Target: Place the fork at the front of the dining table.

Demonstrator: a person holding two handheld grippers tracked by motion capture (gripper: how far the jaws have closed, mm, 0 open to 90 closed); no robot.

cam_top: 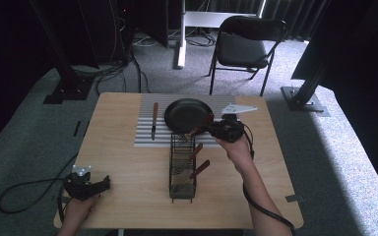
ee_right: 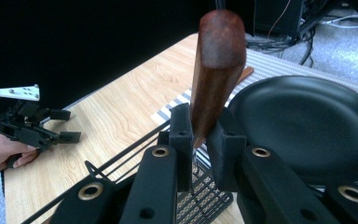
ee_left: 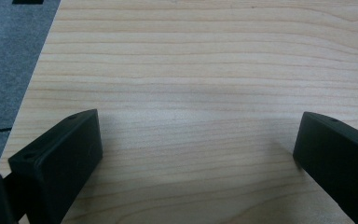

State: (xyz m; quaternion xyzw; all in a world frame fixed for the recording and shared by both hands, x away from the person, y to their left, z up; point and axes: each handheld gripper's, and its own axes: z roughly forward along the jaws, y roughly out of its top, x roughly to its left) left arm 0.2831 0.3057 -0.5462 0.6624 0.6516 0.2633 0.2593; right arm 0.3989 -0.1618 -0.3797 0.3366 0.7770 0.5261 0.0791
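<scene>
While the left gripper (cam_top: 103, 183) idles wide open w/ nothing in it at the table's (cam_top: 123, 162) near-left corner, the right gripper (ee_right: 199, 133) is clamped on a wooden-handled utensil (ee_right: 214, 65) above the wire basket (cam_top: 182, 189), beside the black pan (cam_top: 187, 113), so next: lift clear, set down.

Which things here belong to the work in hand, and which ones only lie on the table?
In the job:
- right gripper, shut on the brown wooden utensil handle
- black wire basket, with two more wooden-handled utensils

Lying about:
- black round frying pan
- wooden-handled knife on the striped grey mat
- left gripper, open over the bare wooden table
</scene>
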